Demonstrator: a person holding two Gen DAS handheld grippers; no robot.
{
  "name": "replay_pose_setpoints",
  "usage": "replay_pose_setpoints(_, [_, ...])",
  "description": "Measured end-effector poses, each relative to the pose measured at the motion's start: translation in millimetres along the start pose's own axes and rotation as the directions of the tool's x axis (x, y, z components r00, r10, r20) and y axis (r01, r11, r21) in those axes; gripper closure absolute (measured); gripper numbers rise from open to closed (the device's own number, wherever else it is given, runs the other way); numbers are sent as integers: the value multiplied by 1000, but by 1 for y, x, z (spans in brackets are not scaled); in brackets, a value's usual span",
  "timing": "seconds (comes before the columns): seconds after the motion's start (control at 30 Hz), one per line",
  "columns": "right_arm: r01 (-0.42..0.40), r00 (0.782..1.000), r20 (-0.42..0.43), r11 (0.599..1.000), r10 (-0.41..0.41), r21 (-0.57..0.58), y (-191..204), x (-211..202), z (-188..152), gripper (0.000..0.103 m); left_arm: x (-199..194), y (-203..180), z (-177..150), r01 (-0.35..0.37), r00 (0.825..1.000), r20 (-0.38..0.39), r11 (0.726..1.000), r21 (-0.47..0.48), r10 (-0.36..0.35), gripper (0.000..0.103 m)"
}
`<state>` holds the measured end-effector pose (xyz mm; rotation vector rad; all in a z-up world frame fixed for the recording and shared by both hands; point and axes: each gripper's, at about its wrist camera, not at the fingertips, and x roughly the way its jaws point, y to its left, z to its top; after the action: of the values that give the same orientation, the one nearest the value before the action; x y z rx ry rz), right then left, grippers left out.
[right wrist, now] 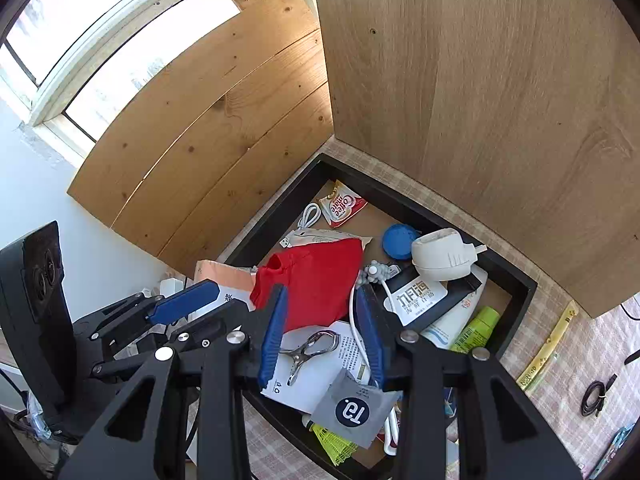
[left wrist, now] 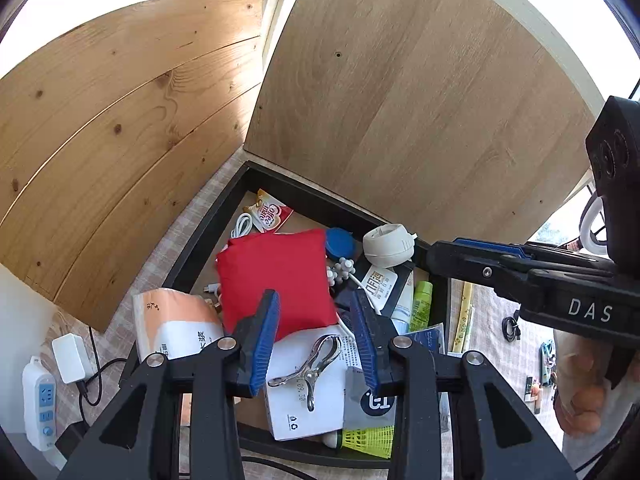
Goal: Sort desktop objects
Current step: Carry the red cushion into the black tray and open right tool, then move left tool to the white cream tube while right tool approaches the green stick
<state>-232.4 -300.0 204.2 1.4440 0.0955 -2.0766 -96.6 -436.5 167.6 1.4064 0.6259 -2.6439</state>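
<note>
Both hand-held grippers hover with fingers apart, holding nothing: the left hand-held gripper (left wrist: 316, 332) and right hand-held gripper (right wrist: 322, 328) above the black-rimmed rectangular tray (right wrist: 516, 276) on the checked surface (right wrist: 560, 364). Inside lie a red fabric pouch (left wrist: 276, 280) (partly on papers) and a silver metal clip (left wrist: 312, 364).

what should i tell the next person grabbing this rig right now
Left tool: open, empty, above the black tray.
Right tool: open, empty, above the same tray.
The tray holds a heap: red pouch, silver clip on white paper, white round charger, blue lid, Coffee mate sachet, green tube.
Done: nothing visibly sorted out of the tray.
Left: all of the sorting; the red pouch or the clip looks closest.
</note>
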Motion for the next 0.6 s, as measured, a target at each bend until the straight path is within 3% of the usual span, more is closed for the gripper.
replay_pose_setpoints(0.27, [63, 998, 25, 997, -64, 44, -43, -39, -41, 67, -9, -30, -19, 53, 999, -14, 998, 35, -52, 69])
replay_pose_setpoints(0.6, [188, 973, 93, 959, -212, 214, -150, -132, -141, 67, 3, -115, -70, 144, 987, -92, 981, 128, -133, 69])
